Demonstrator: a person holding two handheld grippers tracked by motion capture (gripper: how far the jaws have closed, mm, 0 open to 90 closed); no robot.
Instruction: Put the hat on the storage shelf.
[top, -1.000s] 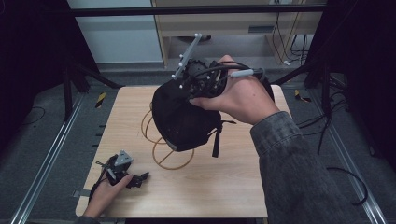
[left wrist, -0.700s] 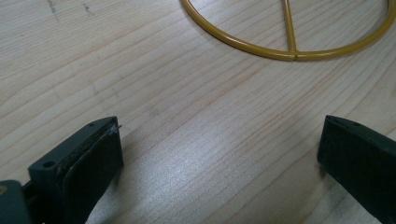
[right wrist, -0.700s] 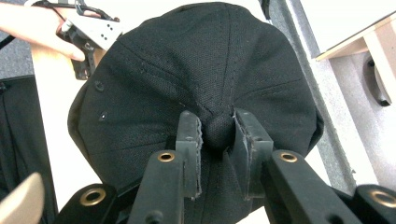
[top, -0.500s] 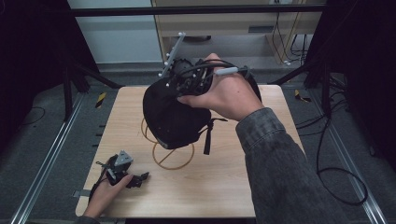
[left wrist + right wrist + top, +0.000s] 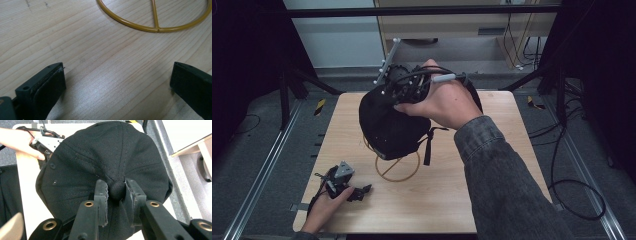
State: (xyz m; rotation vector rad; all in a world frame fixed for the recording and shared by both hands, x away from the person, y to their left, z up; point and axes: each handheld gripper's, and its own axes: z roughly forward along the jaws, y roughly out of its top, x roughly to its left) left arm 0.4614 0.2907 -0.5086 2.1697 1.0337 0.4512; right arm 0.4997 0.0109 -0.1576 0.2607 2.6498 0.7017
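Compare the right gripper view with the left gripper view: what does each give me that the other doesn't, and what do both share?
Right gripper view: the right gripper, jaws shut on the top button of the black cap, with the person's other hand farther off.

Left gripper view: the left gripper, jaws wide apart with nothing between them, low over the wood, and part of the yellow wire stand.

Both: the wooden table.

High view: from above, looking forward and down over the whole table [image 5: 492, 200]. Left gripper view: close, low over the wood, facing the yellow wire ring [image 5: 140, 25], shared with the high view [image 5: 398, 172]. Right gripper view: pressed close against the black cap [image 5: 105, 157].
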